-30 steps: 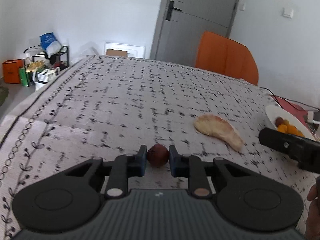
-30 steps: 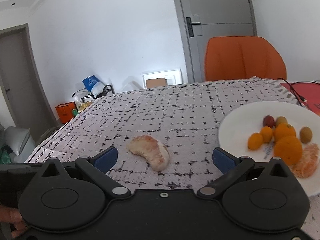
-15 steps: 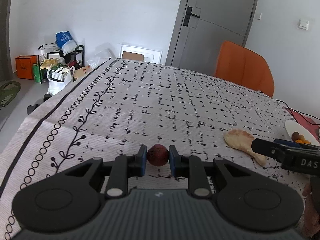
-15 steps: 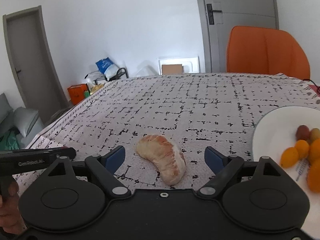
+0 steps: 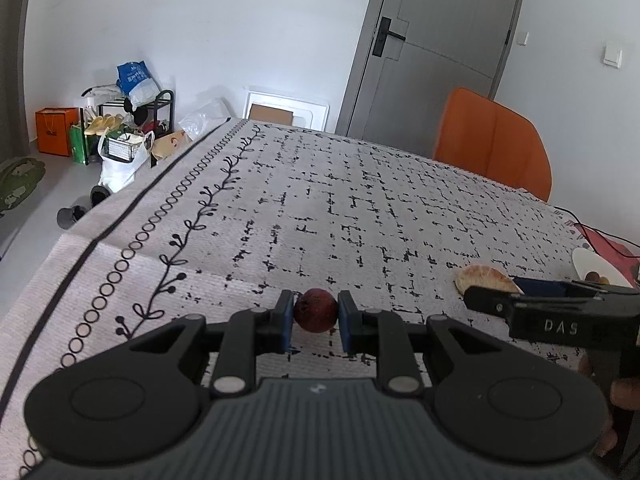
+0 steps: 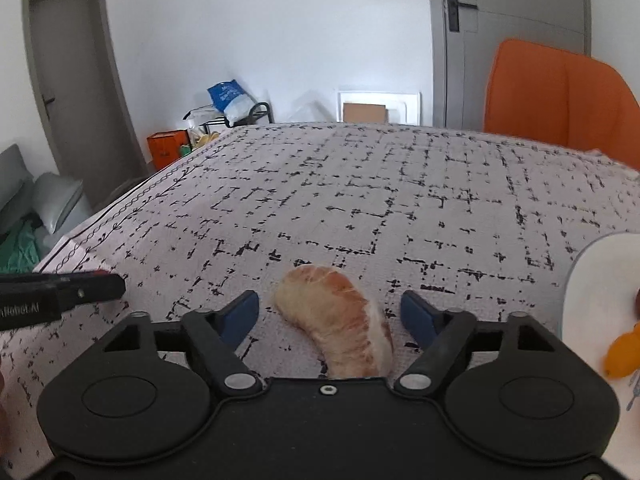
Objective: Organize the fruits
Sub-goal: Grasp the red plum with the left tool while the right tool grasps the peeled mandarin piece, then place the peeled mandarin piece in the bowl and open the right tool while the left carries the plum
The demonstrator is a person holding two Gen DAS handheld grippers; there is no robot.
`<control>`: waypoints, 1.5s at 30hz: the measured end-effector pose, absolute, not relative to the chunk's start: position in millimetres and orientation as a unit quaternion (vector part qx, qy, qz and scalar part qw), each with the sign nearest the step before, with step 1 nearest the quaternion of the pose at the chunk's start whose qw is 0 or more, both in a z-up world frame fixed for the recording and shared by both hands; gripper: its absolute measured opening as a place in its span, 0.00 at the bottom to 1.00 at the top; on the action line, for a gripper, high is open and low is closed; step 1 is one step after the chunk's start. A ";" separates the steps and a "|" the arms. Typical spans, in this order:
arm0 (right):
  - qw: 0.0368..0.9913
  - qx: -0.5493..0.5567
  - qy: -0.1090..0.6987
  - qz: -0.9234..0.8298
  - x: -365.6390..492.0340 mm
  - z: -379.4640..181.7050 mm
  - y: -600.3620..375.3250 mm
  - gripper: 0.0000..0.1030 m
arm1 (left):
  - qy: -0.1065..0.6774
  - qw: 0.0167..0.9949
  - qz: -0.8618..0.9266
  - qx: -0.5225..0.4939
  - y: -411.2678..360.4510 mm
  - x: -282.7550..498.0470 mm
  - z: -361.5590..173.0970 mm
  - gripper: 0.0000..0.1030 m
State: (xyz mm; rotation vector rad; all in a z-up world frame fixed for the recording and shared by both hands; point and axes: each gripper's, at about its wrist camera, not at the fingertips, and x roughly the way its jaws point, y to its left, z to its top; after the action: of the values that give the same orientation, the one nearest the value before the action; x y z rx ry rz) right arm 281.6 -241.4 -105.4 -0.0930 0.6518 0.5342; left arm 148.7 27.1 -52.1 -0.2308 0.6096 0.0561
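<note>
My left gripper (image 5: 316, 312) is shut on a small dark red round fruit (image 5: 315, 310), held just over the patterned tablecloth. My right gripper (image 6: 330, 312) straddles a peeled pale orange citrus segment (image 6: 336, 316) that lies on the cloth; its jaws are closing, and the blue pads stand apart from the segment on both sides. The same segment (image 5: 486, 278) shows at the right of the left wrist view, partly behind the right gripper's finger. A white plate (image 6: 588, 276) with orange fruit (image 6: 622, 350) sits at the right edge.
An orange chair (image 6: 556, 96) stands behind the far right side of the table. The tablecloth's left edge (image 5: 104, 232) drops to the floor, where bags and a rack (image 5: 120, 136) stand. A red item with a black cable (image 5: 612, 244) lies beyond the plate.
My right gripper has moved in over the citrus segment and its jaws have narrowed around it. The plate has slid toward the right edge of its view. The left gripper keeps hold of the red fruit.
</note>
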 end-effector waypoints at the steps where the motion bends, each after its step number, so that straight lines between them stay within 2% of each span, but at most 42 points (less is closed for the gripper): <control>1: 0.909 -0.053 0.316 0.265 278.9 -104.9 -240.2 0.62 | 0.298 0.947 0.028 -0.114 27.7 147.9 -51.1 0.21; 4: 0.912 -0.087 0.311 0.253 269.9 -103.9 -236.9 0.40 | 0.297 0.947 0.028 -0.119 28.6 146.4 -48.7 0.21; 7: 0.907 -0.081 0.316 0.267 262.8 -101.0 -240.1 0.37 | 0.293 0.949 0.025 -0.116 25.7 143.0 -45.0 0.21; 25: 0.941 0.016 0.256 0.222 214.9 -57.1 -316.2 0.36 | 0.259 0.962 -0.015 -0.084 -25.5 120.9 -11.7 0.21; 45: 0.958 0.057 0.242 0.140 200.4 -67.0 -392.9 0.37 | 0.263 0.961 -0.060 -0.059 -73.5 131.0 -11.8 0.21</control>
State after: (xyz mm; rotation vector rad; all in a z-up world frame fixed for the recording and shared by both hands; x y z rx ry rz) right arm 200.4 -392.9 -67.0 0.1148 0.4902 0.2848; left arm 131.0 -73.5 -11.8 -0.1193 0.5328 -0.1215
